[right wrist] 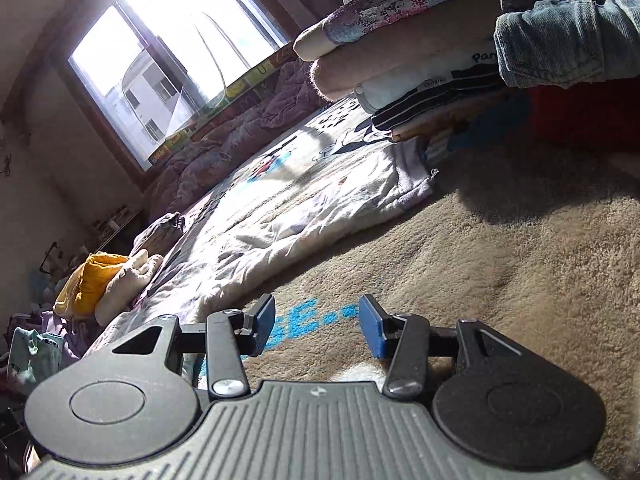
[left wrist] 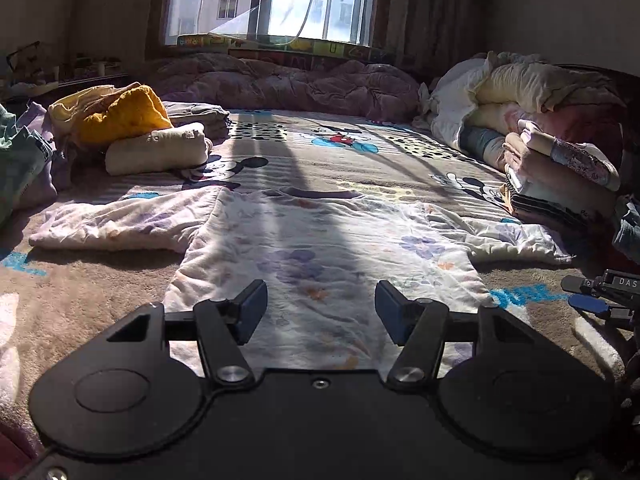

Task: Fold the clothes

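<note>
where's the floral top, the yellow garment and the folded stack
floral top (left wrist: 320,248), left wrist view, middle of its body
yellow garment (left wrist: 124,114), left wrist view, its orange-yellow knit front
folded stack (right wrist: 416,80), right wrist view, the beige layer's side

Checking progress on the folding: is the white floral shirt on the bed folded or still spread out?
Spread out. The white floral long-sleeved shirt lies flat with both sleeves extended sideways, no folds made.
</note>
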`<state>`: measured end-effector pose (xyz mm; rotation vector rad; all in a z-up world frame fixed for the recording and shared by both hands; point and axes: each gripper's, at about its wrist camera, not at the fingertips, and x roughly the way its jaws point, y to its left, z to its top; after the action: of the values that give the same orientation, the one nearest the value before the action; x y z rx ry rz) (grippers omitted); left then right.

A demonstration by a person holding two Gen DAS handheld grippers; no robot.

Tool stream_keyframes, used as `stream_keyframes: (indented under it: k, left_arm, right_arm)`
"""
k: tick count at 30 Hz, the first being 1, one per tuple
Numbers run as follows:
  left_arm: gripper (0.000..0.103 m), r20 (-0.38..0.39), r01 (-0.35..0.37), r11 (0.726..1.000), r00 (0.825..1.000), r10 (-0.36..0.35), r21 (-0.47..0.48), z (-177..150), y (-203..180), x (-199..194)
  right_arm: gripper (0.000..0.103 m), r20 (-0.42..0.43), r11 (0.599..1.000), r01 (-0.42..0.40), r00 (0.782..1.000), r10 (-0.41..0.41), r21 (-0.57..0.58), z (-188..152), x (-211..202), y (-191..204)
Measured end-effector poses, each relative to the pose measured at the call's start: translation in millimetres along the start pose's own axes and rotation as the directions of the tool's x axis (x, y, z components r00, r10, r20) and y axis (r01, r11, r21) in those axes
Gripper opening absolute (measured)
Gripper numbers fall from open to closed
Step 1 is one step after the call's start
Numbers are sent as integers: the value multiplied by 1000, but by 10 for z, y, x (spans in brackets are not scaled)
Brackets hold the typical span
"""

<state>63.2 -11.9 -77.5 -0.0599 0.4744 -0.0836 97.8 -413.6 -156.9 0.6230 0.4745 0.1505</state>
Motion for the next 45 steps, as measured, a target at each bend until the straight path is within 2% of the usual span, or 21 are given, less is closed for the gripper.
stream_keyframes:
  k: [3,5,6,8,11,15,18,21,24,27,28,33,36,40,42,45]
  left_arm:
    - [60,-1,-84,996,996,84,-23,-125,209,-80]
    - [60,-54,-104,993,993,101,-56,-274,294,-47]
    - [60,-85,-114,991,990,108,-72,-356,335,-22]
    - [61,-116,-108,994,988,105,-19,-561,330,90]
    - [63,-115,-112,993,987,114,21,-575,272,72]
    - [63,-96,-83,996,992,81,-18,-467,294,4]
    - [63,-81,-39,999,996,39,2,-397,212,-11]
    - [68,-96,46,996,995,-39,75,-259,-23,40]
    - [68,-128,141,977,984,-121,159,-75,-342,140]
    - [68,-123,209,929,976,-179,305,142,-819,259]
    - [69,-124,230,905,972,-198,358,227,-1004,316]
    - [69,-198,313,776,949,-244,548,546,-1925,749]
    - [69,-248,363,700,932,-266,615,633,-2432,1002]
    - [68,-313,416,600,910,-273,684,601,-3093,1317]
    - [67,-339,433,540,901,-270,721,526,-3347,1440]
    - [65,-346,413,410,910,-230,813,288,-3714,1585]
  right_arm:
    - [48,-45,995,-79,996,76,-60,-156,-132,301]
    - [48,-71,988,-128,990,121,-90,-279,-214,509]
    - [48,-91,988,-127,989,119,-93,-341,-224,569]
    - [48,-129,987,-127,985,114,-98,-463,-245,689]
    - [49,-198,989,-121,975,101,-91,-636,-230,804]
    - [50,-211,985,-112,974,83,-129,-747,-276,911]
    - [50,-205,986,-103,976,74,-130,-786,-300,894]
    - [50,-198,981,-110,977,77,-158,-820,-287,884]
    - [53,-194,973,-123,977,85,-195,-852,-290,902]
    - [64,-200,966,-162,972,121,-202,-863,-260,902]
    - [71,-211,962,-183,968,139,-204,-858,-242,909]
    - [72,-219,947,-192,966,136,-256,-864,-204,960]
    - [72,-216,944,-204,965,149,-261,-865,-181,954]
    - [72,-190,951,-226,964,187,-210,-869,-168,882]
    - [72,-174,953,-236,963,204,-189,-879,-158,851]
    - [73,-162,951,-232,966,201,-203,-902,-152,871]
